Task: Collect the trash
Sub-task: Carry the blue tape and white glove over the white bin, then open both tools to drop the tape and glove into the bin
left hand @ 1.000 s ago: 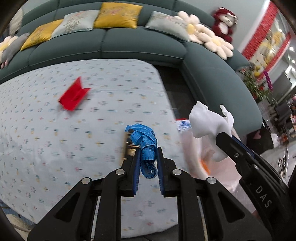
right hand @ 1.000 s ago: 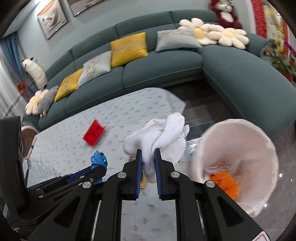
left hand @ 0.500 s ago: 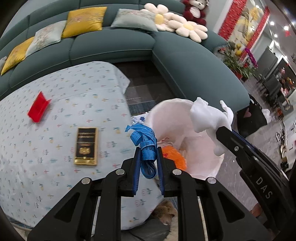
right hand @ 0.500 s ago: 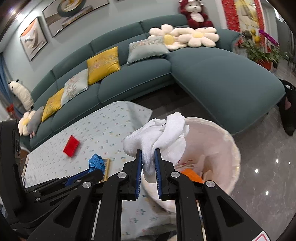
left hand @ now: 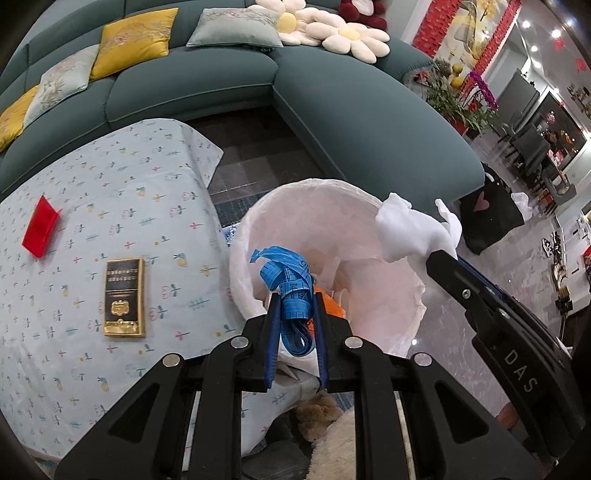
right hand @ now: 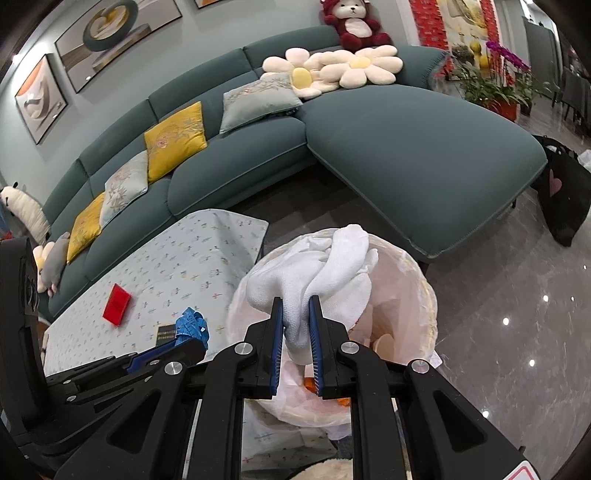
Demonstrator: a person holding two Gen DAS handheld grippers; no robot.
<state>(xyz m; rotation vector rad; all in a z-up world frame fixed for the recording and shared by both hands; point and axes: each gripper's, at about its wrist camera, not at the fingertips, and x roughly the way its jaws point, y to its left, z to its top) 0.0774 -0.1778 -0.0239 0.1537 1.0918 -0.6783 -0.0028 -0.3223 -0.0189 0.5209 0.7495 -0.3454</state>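
Blue measuring tape (left hand: 293, 291), loosely bunched, pinched between the blue-padded fingers of the left gripper (left hand: 295, 314), held above the open mouth of the white-lined trash bin (left hand: 369, 221). Loose end of the tape sticking up toward 11 o'clock from the jaws. Orange scrap (left hand: 330, 304) lying inside the bin, just past the tape at 3 o'clock.

White crumpled cloth (right hand: 325, 273) clamped between the fingers of the right gripper (right hand: 297, 325), bulging above the fingertips and hanging over the bin's (right hand: 424, 295) opening. In the left wrist view, same cloth (left hand: 413, 232) at 2 o'clock from the tape, over the bin's far rim, with the right gripper (left hand: 443, 258) reaching in from 4 o'clock. In the right wrist view, left gripper (right hand: 184, 347) at 9 o'clock with the tape (right hand: 192, 326) bunched at its tip.

Bin standing just beside the corner of a table under a pale patterned tablecloth (left hand: 110, 184), at 9 o'clock from the bin. On the cloth, a black and gold box (left hand: 123, 297) lying flat near the bin side, and a red folded packet (left hand: 40, 232) farther out toward 10 o'clock, well apart from the box.

Beyond, from 10 to 2 o'clock, a teal sectional sofa (left hand: 332, 110) with yellow and grey cushions (left hand: 133, 40) and white flower pillows (left hand: 332, 29).
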